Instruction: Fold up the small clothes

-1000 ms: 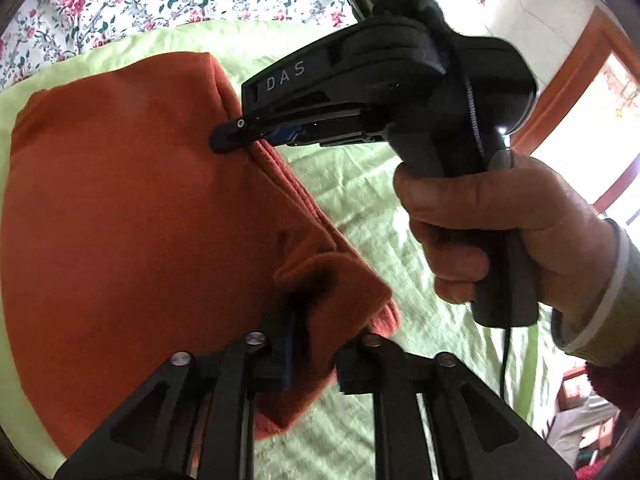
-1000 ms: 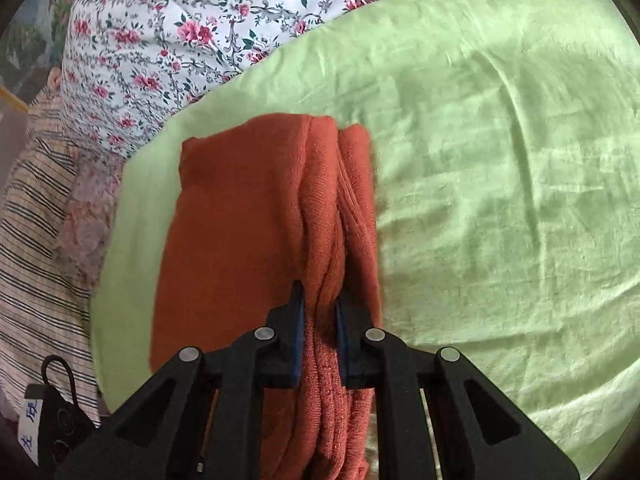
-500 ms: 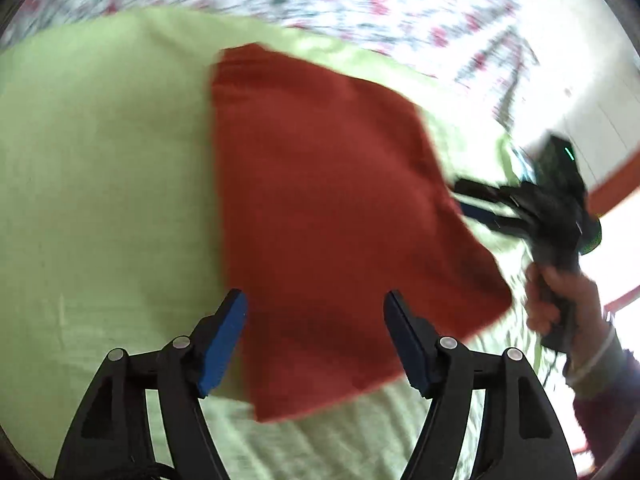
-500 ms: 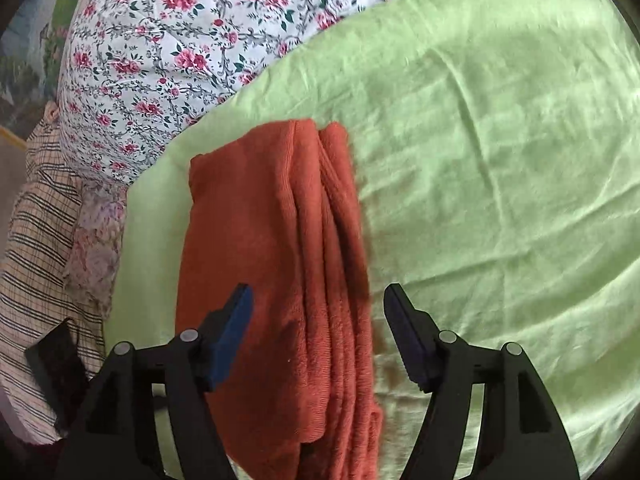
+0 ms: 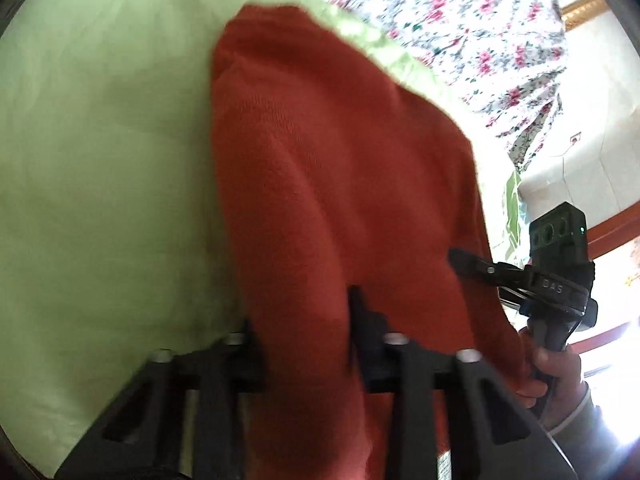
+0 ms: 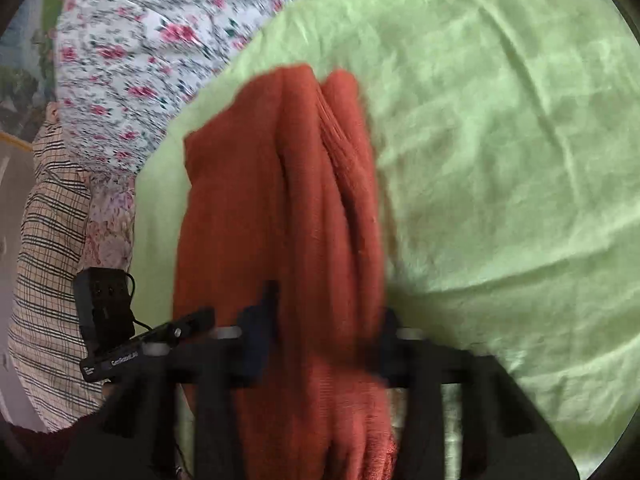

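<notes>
A folded rust-orange knit garment point(image 5: 340, 184) lies on a light green sheet point(image 5: 100, 168). My left gripper point(image 5: 304, 320) straddles its near end, with a thick bunch of the knit between the partly closed fingers. In the right wrist view the garment point(image 6: 280, 200) runs away from me as a long folded bundle. My right gripper point(image 6: 324, 324) straddles its near end, fingers on either side of the fabric. The right gripper also shows in the left wrist view point(image 5: 520, 276) at the garment's right edge. Both views are blurred by motion.
The green sheet point(image 6: 500, 160) spreads wide to the right of the garment. A floral cloth point(image 6: 140, 40) and a plaid cloth point(image 6: 52, 240) lie past its far left edge. The left gripper's body point(image 6: 116, 320) shows in the right wrist view. A wall and a red door frame point(image 5: 612, 232) stand at the right.
Both grippers let go of the garment and opened wide half a second ago. Now both have come down over its near end and their fingers have narrowed around the fabric.
</notes>
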The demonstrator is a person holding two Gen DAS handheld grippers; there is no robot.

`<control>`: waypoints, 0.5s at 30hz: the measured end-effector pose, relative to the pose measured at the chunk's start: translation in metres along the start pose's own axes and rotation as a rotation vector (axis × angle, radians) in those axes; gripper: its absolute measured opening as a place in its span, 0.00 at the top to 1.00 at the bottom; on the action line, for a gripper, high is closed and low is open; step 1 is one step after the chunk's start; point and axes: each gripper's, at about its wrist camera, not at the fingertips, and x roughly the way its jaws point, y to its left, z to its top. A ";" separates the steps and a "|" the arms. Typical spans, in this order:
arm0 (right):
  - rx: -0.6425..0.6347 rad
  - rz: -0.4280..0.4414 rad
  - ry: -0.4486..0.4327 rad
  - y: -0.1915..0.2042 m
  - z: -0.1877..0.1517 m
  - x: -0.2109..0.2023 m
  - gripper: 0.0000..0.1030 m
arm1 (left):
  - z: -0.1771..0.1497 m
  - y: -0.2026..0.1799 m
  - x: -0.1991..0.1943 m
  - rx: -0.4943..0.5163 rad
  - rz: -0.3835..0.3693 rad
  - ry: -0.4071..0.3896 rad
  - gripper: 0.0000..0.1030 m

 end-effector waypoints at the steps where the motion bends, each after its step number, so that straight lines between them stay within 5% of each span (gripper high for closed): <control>1: 0.003 0.003 -0.002 0.002 0.000 0.000 0.73 | -0.002 -0.003 -0.009 0.015 0.001 -0.015 0.77; 7: -0.038 0.047 -0.026 0.044 -0.009 -0.002 0.77 | -0.019 0.002 -0.083 0.065 0.030 -0.106 0.79; 15: -0.142 0.183 0.062 0.131 -0.039 0.062 0.77 | -0.054 0.079 -0.186 -0.004 0.135 -0.193 0.79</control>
